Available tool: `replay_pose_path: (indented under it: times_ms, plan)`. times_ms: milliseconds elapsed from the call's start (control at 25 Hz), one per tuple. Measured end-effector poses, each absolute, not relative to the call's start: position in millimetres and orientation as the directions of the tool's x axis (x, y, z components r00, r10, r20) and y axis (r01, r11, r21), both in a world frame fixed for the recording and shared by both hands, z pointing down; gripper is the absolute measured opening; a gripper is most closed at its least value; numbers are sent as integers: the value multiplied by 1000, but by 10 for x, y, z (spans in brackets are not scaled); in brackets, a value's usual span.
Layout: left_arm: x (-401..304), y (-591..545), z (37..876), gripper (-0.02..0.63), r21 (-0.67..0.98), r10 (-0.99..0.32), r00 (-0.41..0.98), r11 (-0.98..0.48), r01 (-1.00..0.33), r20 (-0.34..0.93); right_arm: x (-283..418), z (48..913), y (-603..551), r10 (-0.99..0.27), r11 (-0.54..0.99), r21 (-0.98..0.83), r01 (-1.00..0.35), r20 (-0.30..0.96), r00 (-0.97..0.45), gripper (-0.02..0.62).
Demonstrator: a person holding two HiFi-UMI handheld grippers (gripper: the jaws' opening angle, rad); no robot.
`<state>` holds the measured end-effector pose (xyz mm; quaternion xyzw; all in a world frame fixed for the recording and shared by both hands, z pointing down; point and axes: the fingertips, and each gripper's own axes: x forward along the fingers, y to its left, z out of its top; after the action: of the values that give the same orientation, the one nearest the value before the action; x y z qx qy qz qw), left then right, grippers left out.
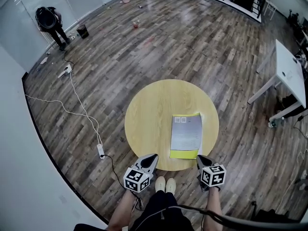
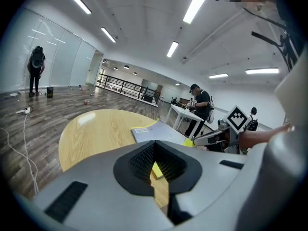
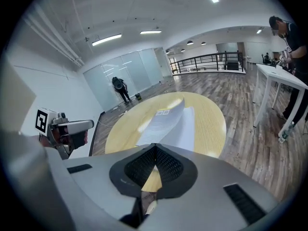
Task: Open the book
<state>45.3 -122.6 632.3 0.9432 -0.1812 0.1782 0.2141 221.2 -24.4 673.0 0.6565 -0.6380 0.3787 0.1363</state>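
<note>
A book (image 1: 186, 134) with a grey cover and a yellow-green near edge lies on the right half of the round yellow table (image 1: 149, 114). My right gripper (image 1: 203, 160) is at the book's near right corner, shut on the cover. In the right gripper view the cover (image 3: 166, 123) curves up toward the jaws (image 3: 155, 153), baring a white page (image 3: 190, 129). My left gripper (image 1: 151, 159) hovers over the table's near edge, left of the book, with its jaws together and nothing held. In the left gripper view (image 2: 155, 150) the book (image 2: 154, 133) lies just ahead.
A person (image 1: 49, 24) stands far off by the glass wall. A white cable with a power strip (image 1: 100, 150) runs over the wooden floor on the left. A white table (image 1: 291, 71) stands on the right, with another person (image 2: 198, 105) beside it.
</note>
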Motion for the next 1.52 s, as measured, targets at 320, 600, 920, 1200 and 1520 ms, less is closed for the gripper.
replay_pose_path:
  times_ms: [320, 600, 920, 1200, 1520]
  plan:
    - [147, -1405, 5941, -2, 314, -352, 868, -829, -462, 350, 1805, 6273, -588, -766, -19, -266, -964, 623, -157, 6]
    - [-301, -1513, 5750, -2, 301, -443, 835, -788, -536, 328, 1317, 6025, -876, -766, 105, -258, -961, 596, -243, 6]
    - [-843, -1554, 5834, -2, 305, -522, 783, -726, -616, 339, 693, 6109, -1166, -716, 234, -268, -934, 602, -353, 6]
    - [-1127, -1607, 5998, -2, 322, -560, 746, -676, -663, 360, 414, 6355, -1328, -663, 283, -288, -915, 630, -404, 6]
    - [-1257, -1660, 6308, -2, 356, -552, 735, -646, -675, 394, 110, 6707, -1497, -600, 318, -324, -891, 659, -454, 6]
